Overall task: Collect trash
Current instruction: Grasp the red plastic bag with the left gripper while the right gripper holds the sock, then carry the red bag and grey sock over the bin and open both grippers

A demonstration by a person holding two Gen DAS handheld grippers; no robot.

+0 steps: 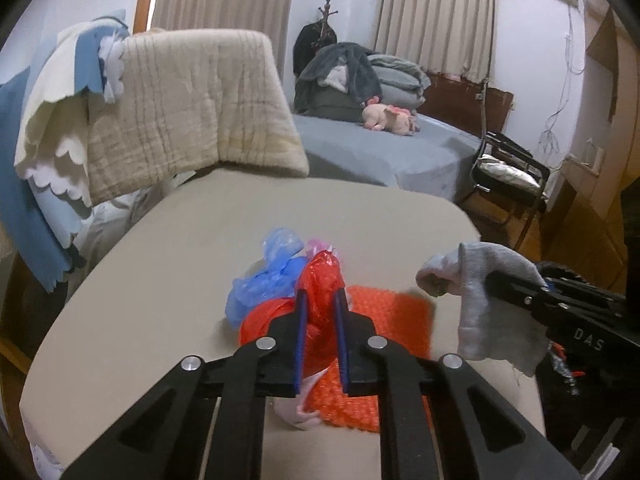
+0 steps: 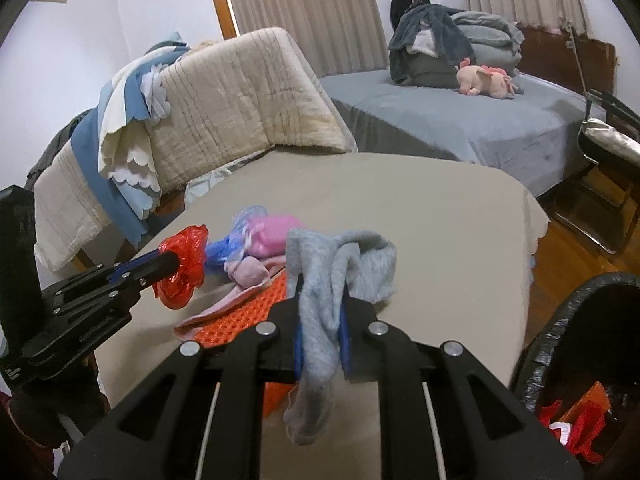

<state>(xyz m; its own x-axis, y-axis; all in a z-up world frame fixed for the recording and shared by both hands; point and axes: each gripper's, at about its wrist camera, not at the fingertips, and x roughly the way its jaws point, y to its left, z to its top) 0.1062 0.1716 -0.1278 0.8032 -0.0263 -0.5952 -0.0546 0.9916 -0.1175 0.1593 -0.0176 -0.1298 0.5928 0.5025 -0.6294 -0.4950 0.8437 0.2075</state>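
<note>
The tabletop [image 2: 440, 216], covered in beige cloth, is the landmark here, and the black-lined trash bin [image 2: 568, 320] stands just off its near right corner. The bin already holds some red and orange scraps, so I judge the task partly done, with several pieces left to go.

On the tabletop, near its front edge, 1 orange bubble-wrap sheet [image 1: 384, 320] lies flat, the largest loose piece. On the far side of it rest 1 blue plastic bag [image 1: 260, 284], 1 pink cloth [image 2: 224, 312] draped across the sheet's edge, and 1 pink bundle [image 2: 272, 232], small and partly hidden.

Both grippers hang above the tabletop's front half with loads. The right gripper [image 2: 320, 320] is clenched on 1 gray sock [image 2: 320, 300], which dangles clear of the surface. The left gripper [image 1: 320, 312] is clamped on 1 red plastic bag [image 1: 322, 276], whose lower part seems to trail onto the pile.

Neither load has reached the bin yet. By my count 2 items are in hand and at least 4 remain on the tabletop, all well short of the bin.
</note>
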